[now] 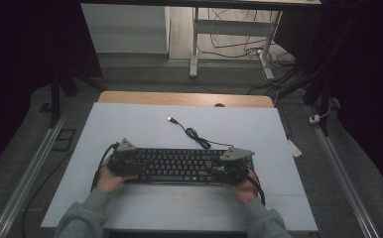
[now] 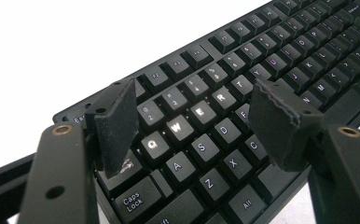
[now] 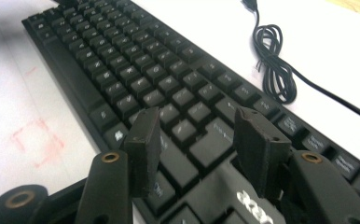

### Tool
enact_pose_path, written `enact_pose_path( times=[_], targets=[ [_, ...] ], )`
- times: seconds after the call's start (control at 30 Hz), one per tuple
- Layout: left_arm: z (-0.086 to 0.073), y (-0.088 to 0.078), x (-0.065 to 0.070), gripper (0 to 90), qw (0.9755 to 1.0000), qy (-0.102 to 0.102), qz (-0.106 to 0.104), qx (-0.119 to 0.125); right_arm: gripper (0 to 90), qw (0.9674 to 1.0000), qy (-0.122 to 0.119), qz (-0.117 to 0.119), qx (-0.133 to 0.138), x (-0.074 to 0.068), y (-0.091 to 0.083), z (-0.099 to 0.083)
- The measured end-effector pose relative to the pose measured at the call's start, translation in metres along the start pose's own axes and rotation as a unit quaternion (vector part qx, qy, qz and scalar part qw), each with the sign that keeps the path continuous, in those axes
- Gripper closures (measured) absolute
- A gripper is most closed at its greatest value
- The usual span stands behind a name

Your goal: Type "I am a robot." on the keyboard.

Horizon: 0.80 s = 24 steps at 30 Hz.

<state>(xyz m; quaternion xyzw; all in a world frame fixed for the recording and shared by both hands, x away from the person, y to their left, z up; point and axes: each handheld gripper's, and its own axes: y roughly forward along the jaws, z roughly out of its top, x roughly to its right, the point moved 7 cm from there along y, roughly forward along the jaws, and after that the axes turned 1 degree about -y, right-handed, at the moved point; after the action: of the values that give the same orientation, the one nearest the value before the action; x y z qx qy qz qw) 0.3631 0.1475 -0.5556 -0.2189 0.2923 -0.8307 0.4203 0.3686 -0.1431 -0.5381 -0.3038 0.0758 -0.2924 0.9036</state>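
A black keyboard [image 1: 179,166] lies across the white mat near the person's side. My left gripper [image 1: 122,158] hovers at its left end, jaws open wide above the lit Q, W, E, R keys [image 2: 187,123], left gripper [image 2: 194,123] holding nothing; its left pad [image 2: 115,126] hangs just over the Tab key. At the right end my right gripper [image 1: 234,161] stands open over the keys beside the silver logo [image 3: 255,205], right gripper [image 3: 199,149] empty. The keyboard's black cable [image 1: 194,134] runs back in a bundled loop [image 3: 273,70] to a USB plug [image 1: 170,119].
The white mat [image 1: 130,124] covers a wooden table whose far edge [image 1: 184,97] shows. Faint red marks [image 3: 38,140] sit on the mat in front of the keyboard. Desk legs [image 1: 194,44] and floor cables lie beyond; metal rails [image 1: 31,168] flank the table.
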Motion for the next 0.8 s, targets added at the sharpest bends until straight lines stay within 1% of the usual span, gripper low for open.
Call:
enact_pose_path(
  times=[0.23,0.33,0.5,0.6,0.7,0.8],
  targets=[
    [0.001,-0.001,0.000,32.6,1.0000,0.000,0.003,0.003,48.3,1.0000,0.005,-0.008,-0.001,0.002,-0.015,-0.012],
    [0.001,-0.001,0.000,32.6,1.0000,0.000,0.003,0.005,48.1,0.9999,0.014,-0.006,0.004,0.003,-0.021,-0.017],
    [0.003,-0.002,0.001,33.9,0.9999,0.000,0.001,0.012,48.1,0.9998,0.018,-0.009,0.005,0.005,-0.025,-0.020],
    [0.005,-0.003,0.004,39.8,0.9998,0.006,-0.008,0.020,48.1,0.9998,0.019,-0.006,0.007,0.005,-0.024,-0.020],
    [0.007,-0.002,0.007,45.7,0.9995,0.011,-0.014,0.026,48.1,0.9999,0.015,-0.006,0.003,0.004,-0.022,-0.020],
    [0.009,0.000,0.012,53.5,0.9992,0.016,-0.019,0.031,48.1,0.9999,0.013,-0.005,0.003,0.004,-0.020,-0.019]
  ],
)
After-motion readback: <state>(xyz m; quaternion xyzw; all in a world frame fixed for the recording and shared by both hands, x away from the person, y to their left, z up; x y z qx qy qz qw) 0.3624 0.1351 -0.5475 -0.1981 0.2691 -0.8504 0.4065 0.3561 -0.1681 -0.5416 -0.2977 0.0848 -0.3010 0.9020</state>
